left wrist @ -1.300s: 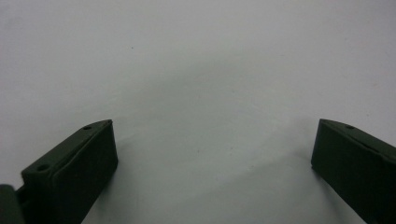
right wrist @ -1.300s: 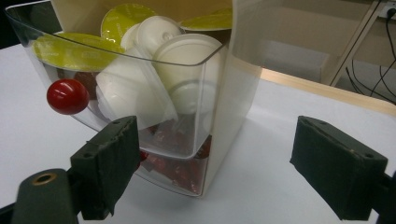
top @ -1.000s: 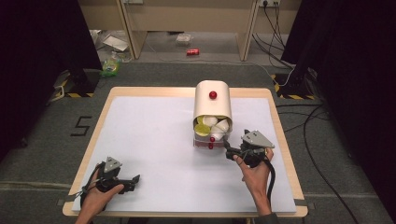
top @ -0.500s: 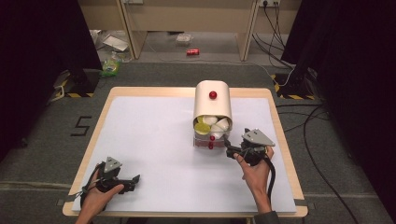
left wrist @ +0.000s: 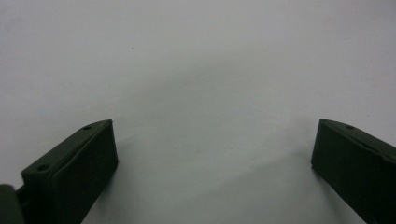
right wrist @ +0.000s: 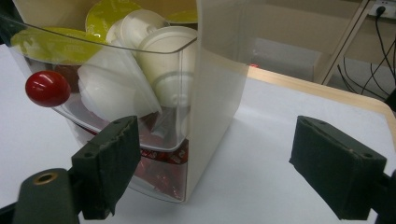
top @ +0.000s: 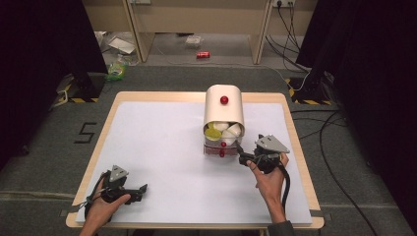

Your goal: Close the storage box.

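The right gripper is held with its two jaws wide apart and nothing between them. It stands just beside the near right corner of the cream box, a little to the right of it and nearer to the person. In the right gripper view, the left jaw is in front of the clear drawer and the right jaw is over bare table, so the corner of the box lies between the two jaws (not yet touched, as far as I can tell).

The box is a tall dispenser with its long axis going from near to far on the table. Its open face looks toward the person. The drawers at that face hold white cups and yellow-green lids, and each has a red knob. I judge that the knob is the target: it lies to the left and slightly far from the gripper, so the hand must shift left.

The left gripper rests at the near left corner, jaws also apart, well apart from the box. The right hand is clearly nearer.
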